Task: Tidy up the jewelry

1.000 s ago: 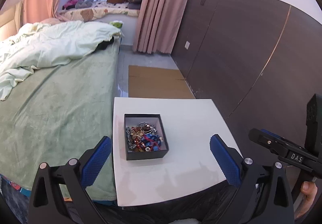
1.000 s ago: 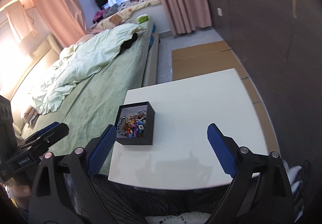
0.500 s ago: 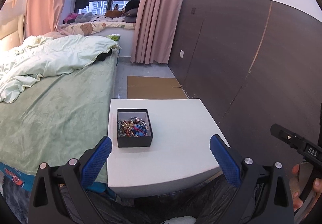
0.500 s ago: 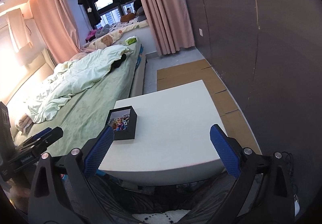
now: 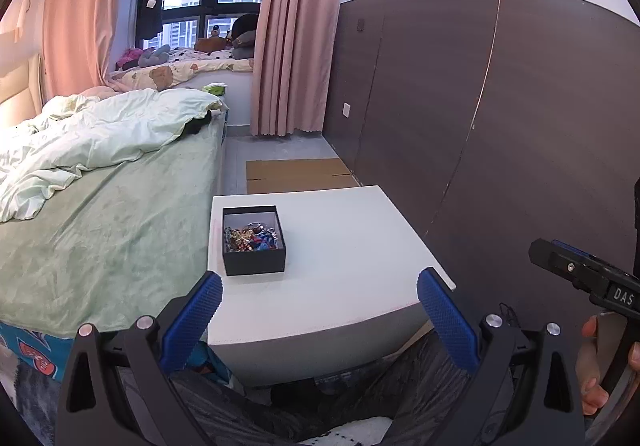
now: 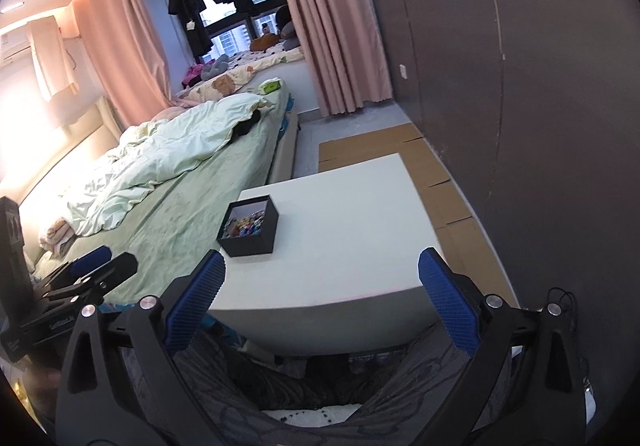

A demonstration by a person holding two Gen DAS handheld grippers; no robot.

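Left wrist view shows the left gripper (image 5: pixel 320 302) with its blue pads spread wide and nothing between them, held back from the near edge of the white table (image 5: pixel 352 278). The right gripper (image 6: pixel 322 280) is likewise spread and bare. Farther off, the black box (image 5: pixel 253 240) sits near the table's bed-side edge, the jewelry (image 5: pixel 250 238) heaped inside in a tangle. No piece lies loose on the tabletop, which fits either a finished gathering or sorting yet to come.

One white table (image 5: pixel 344 278). One black box (image 5: pixel 253 242) sits near the table's left edge, with too many tangled jewelry pieces (image 5: pixel 251 238) inside to count. Two tongs: left tongs (image 5: pixel 319 302), right tongs (image 6: pixel 321 282), both spread wide. One bed (image 5: pixel 104 221).
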